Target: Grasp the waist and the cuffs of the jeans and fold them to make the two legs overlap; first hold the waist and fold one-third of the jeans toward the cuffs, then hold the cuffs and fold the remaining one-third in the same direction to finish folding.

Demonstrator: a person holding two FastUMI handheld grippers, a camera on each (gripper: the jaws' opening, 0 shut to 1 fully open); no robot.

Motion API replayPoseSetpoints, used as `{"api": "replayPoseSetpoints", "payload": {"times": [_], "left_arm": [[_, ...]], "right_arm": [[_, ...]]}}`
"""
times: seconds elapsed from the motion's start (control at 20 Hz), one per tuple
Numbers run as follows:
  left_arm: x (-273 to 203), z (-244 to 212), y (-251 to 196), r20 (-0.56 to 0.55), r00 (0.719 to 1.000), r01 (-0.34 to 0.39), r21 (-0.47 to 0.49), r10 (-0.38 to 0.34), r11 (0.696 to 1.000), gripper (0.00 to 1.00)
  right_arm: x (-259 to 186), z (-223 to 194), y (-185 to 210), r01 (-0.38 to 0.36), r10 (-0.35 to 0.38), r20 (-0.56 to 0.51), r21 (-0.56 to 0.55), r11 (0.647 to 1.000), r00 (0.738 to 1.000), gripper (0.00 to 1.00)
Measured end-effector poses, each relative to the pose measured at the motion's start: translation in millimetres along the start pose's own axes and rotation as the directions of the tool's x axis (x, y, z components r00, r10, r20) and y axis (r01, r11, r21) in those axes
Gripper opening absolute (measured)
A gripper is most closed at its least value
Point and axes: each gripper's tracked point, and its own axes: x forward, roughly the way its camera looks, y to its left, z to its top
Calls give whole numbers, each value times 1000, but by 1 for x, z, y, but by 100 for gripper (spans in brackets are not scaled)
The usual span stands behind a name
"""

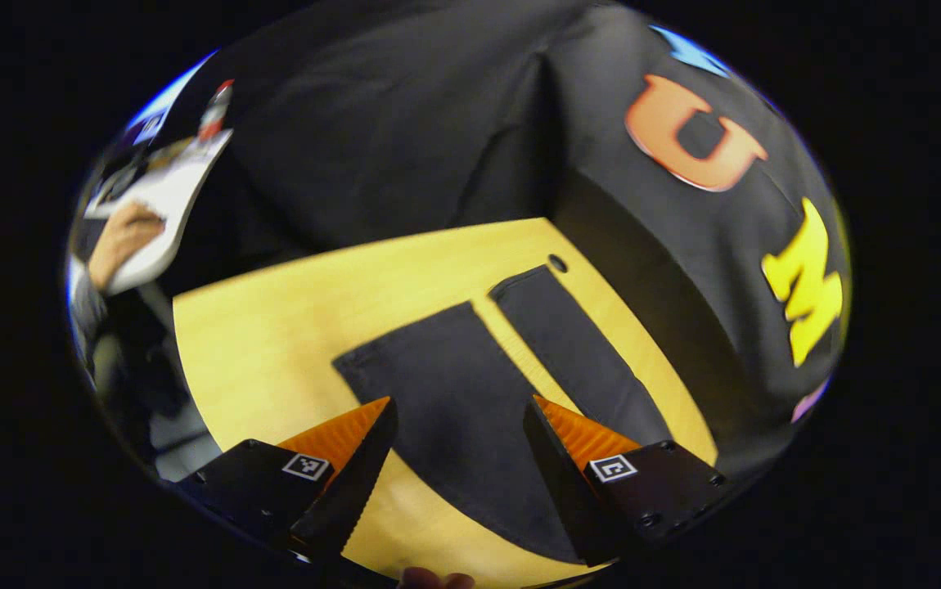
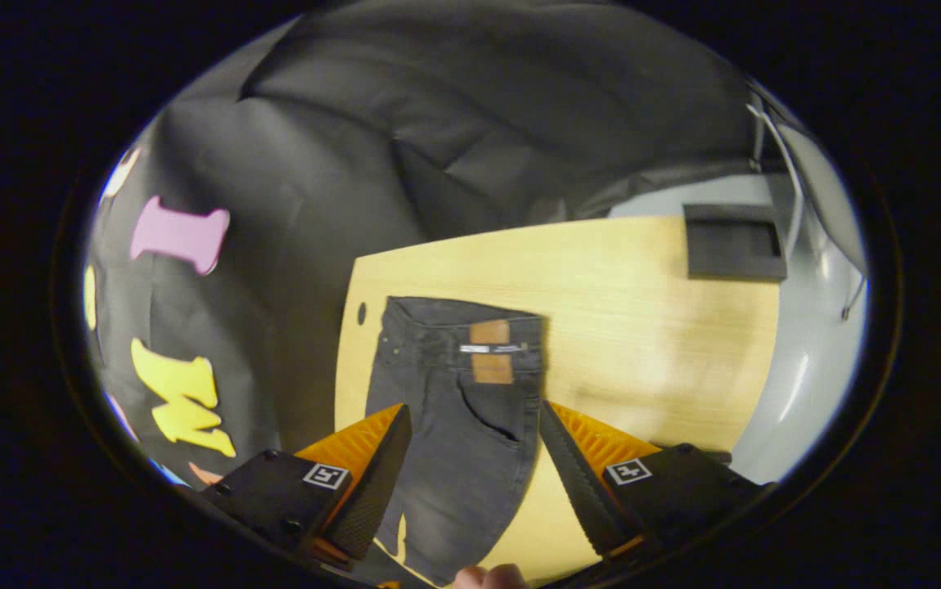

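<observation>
Two legs of the dark jeans (image 1: pixel 470 393) lie spread flat on the wooden table (image 1: pixel 274 327), so we judge no fold begun. Our left gripper (image 1: pixel 458 425) hovers spread above the legs, our right gripper (image 2: pixel 475 433) spread over the waist (image 2: pixel 462 323); next we pinch waist and cuffs. Writing on the tan waist patch (image 2: pixel 491 352) is too small to read.

Light wood worktop (image 2: pixel 642 278) had a small round hole (image 2: pixel 362 312) near one corner. Dark flat tray (image 2: pixel 734 241) sat at its far edge. Black cloth wall (image 2: pixel 454 123) hung wrinkled behind; grey floor (image 2: pixel 806 368) beside.
</observation>
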Motion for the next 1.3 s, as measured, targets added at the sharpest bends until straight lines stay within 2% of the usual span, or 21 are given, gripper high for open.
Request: {"api": "replayPoseSetpoints", "payload": {"times": [0.15, 0.3, 0.5, 0.6, 0.65, 0.7, 0.8, 0.9, 0.95, 1.0, 1.2, 1.25, 1.3], "left_arm": [[-3, -9, -2, -53, 999, -9, -152, 1, 988, 99], [-2, -8, 0, -78, 997, -24, -240, 5, 970, 99], [17, -12, -1, -117, 993, -35, -329, -4, 944, 100], [26, -8, 3, -114, 993, -28, -330, -11, 944, 98], [32, -6, 3, -111, 994, -20, -323, -17, 946, 96], [35, -5, 0, -113, 993, -19, -317, -18, 948, 100], [40, -2, -4, -114, 993, -11, -312, -25, 950, 96], [46, 0, -12, -111, 993, -2, -313, -35, 950, 100], [48, 0, -16, -112, 993, 1, -313, -39, 950, 100], [52, 1, -19, -113, 992, 9, -315, -47, 949, 96], [63, 1, -31, -122, 990, 26, -320, -69, 947, 94], [64, 1, -33, -124, 990, 27, -314, -69, 949, 91], [66, 0, -34, -131, 989, 25, -306, -68, 952, 93]], "right_arm": [[6, -4, -3, 27, -27, -11, 12, 1000, 1000, 98], [10, -5, -3, 40, -41, -30, -40, 998, 999, 98], [26, -8, -8, 68, -70, -35, -52, 996, 997, 98], [34, -8, -10, 81, -84, -41, -66, 995, 996, 98], [40, -9, -12, 91, -94, -43, -67, 994, 995, 92], [43, -9, -9, 87, -89, -42, -63, 994, 995, 92], [50, -9, -4, 85, -88, -40, -84, 993, 995, 95], [57, -11, 3, 89, -93, -37, -111, 990, 995, 92], [60, -12, 6, 96, -100, -33, -114, 989, 994, 95], [64, -12, 6, 106, -110, -27, -120, 987, 994, 95], [67, -13, 5, 156, -159, -6, -152, 976, 987, 95], [67, -13, 3, 184, -186, 0, -154, 971, 983, 95], [68, -12, 1, 218, -219, 10, -162, 962, 976, 92]]}}
